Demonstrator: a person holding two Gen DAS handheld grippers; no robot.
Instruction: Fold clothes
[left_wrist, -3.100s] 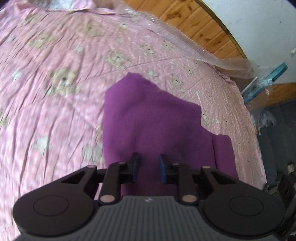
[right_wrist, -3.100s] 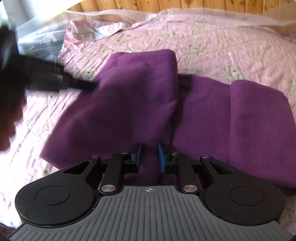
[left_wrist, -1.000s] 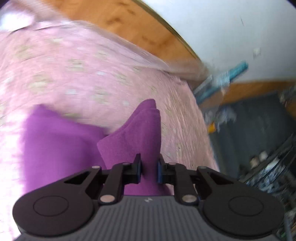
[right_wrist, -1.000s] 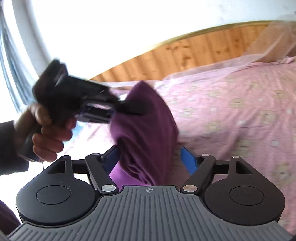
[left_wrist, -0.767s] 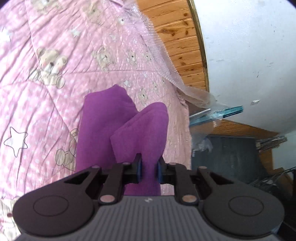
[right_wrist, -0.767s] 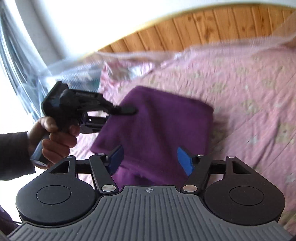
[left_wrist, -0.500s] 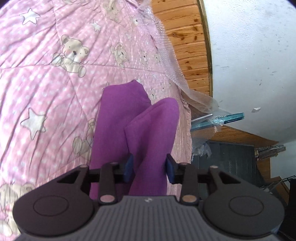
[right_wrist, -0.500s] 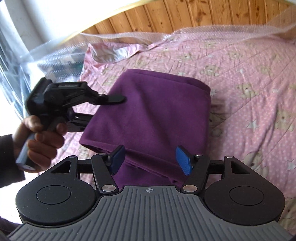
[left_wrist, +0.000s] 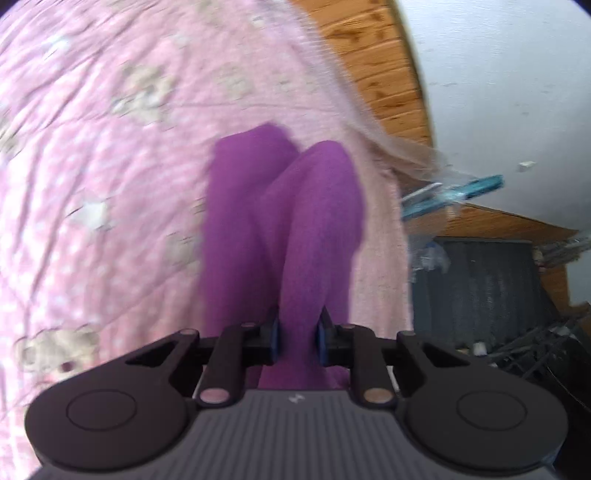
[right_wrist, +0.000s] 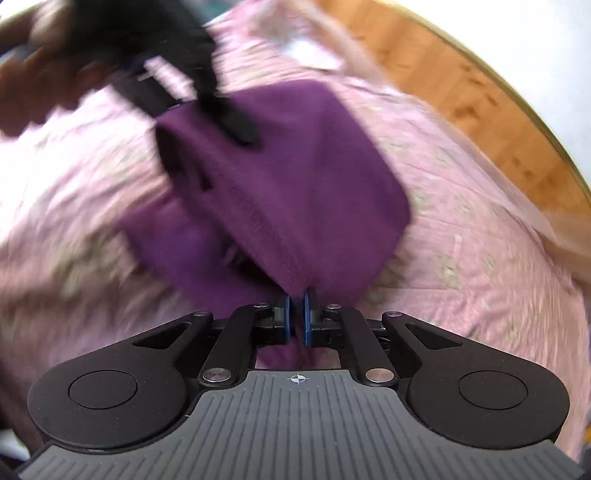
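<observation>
Both grippers have closed on the purple cloth (right_wrist: 295, 177) since half a second ago.
It hangs folded over the pink quilt (left_wrist: 92, 166); right gripper (right_wrist: 296, 321) pinches its near corner tight, left gripper (left_wrist: 297, 338) clamps a thicker fold.

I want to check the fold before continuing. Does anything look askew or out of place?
Nothing is damaged or spilled. The purple garment is not flat: both hand-held grippers, left and right, pinch it, and it bunches over the pink quilt.

Bare bedspread (left_wrist: 92, 155) around purple garment (right_wrist: 295, 177)
</observation>
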